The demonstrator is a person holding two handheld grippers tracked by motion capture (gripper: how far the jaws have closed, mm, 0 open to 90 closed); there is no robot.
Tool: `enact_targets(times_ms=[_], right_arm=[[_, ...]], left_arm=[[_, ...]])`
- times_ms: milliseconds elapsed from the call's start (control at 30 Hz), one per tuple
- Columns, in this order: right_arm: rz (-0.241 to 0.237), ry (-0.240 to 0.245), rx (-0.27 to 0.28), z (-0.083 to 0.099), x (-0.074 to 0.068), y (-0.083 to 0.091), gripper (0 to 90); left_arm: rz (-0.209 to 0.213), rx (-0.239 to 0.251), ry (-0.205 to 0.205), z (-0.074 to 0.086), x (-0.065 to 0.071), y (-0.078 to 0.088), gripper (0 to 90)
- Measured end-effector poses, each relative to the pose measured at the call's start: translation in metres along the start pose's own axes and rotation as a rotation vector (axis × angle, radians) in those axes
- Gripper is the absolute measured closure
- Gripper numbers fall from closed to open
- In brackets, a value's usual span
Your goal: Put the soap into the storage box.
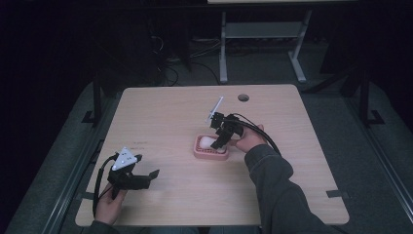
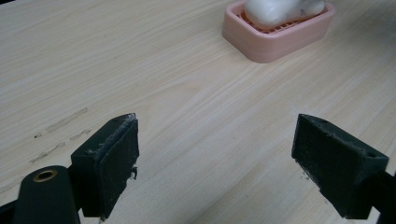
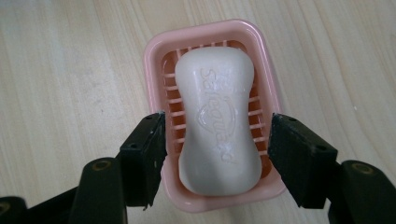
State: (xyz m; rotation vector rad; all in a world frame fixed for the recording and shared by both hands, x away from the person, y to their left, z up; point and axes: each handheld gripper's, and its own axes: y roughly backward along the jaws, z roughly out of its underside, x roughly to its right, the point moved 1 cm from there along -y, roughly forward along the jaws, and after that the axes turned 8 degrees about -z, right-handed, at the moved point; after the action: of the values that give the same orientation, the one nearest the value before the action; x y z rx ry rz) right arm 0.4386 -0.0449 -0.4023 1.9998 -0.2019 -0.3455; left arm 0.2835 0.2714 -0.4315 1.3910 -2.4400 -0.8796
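A white bar of soap (image 3: 217,121) with raised lettering lies in a pink ribbed soap dish (image 3: 154,51) on the wooden table. My right gripper (image 3: 217,140) hangs over the dish, pointing down, its jaws open on either side of the soap with a small gap at each pad. In the high view the right gripper (image 1: 220,144) is at the dish (image 1: 202,153) near the table's middle. My left gripper (image 1: 147,166) rests at the front left, held by a hand. Its jaws (image 2: 215,154) stand wide open over bare wood, with the dish (image 2: 275,44) and soap (image 2: 280,11) farther off.
The table (image 1: 170,112) has a round cable hole (image 1: 243,97) at its far edge. Faint scuff marks (image 2: 60,126) lie on the wood near the left gripper. A desk frame (image 1: 263,44) stands on the dark floor beyond the table.
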Motion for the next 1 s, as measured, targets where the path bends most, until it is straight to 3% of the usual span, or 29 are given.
enact_targets(times_ms=[500,1000], right_arm=[[0.011,-0.028,0.069,0.020,-0.003,0.016,34.7],[0.011,-0.053,0.082,0.038,-0.004,0.022,33.9]], left_arm=[[-0.001,0.009,0.007,0.000,0.000,0.001,14.6],[0.000,0.008,0.009,0.000,0.002,0.001,14.6]])
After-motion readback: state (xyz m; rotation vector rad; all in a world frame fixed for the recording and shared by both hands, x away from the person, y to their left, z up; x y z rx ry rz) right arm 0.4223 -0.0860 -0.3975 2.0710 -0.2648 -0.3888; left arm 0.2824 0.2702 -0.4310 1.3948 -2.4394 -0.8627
